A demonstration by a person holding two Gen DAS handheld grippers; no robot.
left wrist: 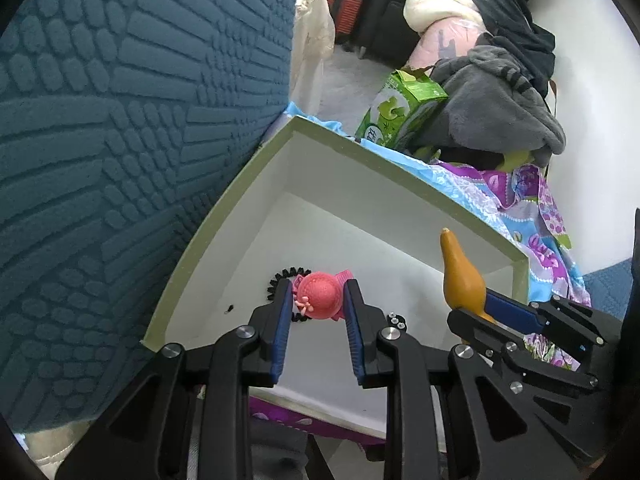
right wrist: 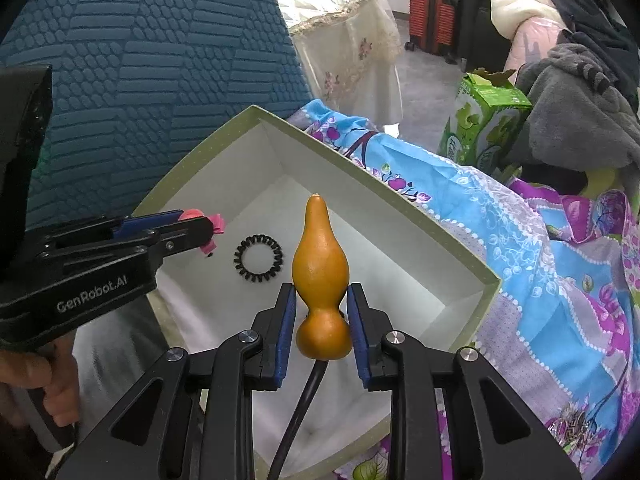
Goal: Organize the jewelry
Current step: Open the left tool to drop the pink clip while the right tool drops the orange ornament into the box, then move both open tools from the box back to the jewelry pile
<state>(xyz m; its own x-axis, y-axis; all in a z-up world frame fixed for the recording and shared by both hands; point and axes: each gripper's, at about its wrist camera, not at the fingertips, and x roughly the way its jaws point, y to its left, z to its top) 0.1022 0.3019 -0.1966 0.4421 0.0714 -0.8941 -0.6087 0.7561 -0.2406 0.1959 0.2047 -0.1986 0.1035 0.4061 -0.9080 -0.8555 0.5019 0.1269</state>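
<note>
A green-rimmed box [left wrist: 248, 168] with a white inside lies on a flowered cloth; it also shows in the right wrist view [right wrist: 216, 136]. My left gripper [left wrist: 318, 292] is shut on a pink hat-shaped hair clip [left wrist: 320, 294] and holds it over the box's left side. In the right wrist view the left gripper [right wrist: 196, 220] holds the clip [right wrist: 218, 222] above the box floor. A black coil hair tie [right wrist: 258, 258] lies on the box floor; part of it shows in the left wrist view [left wrist: 280, 280]. My right gripper [right wrist: 320, 300] is shut on an orange gourd ornament [right wrist: 320, 264], over the box; it also shows in the left wrist view [left wrist: 460, 276].
A teal textured cushion [left wrist: 100, 140] stands against the box's left side. The blue and purple flowered cloth [right wrist: 540, 260] spreads to the right. A green carton [right wrist: 488, 120] and a grey garment [right wrist: 580, 120] lie behind. A cable [right wrist: 300, 408] hangs below the gourd.
</note>
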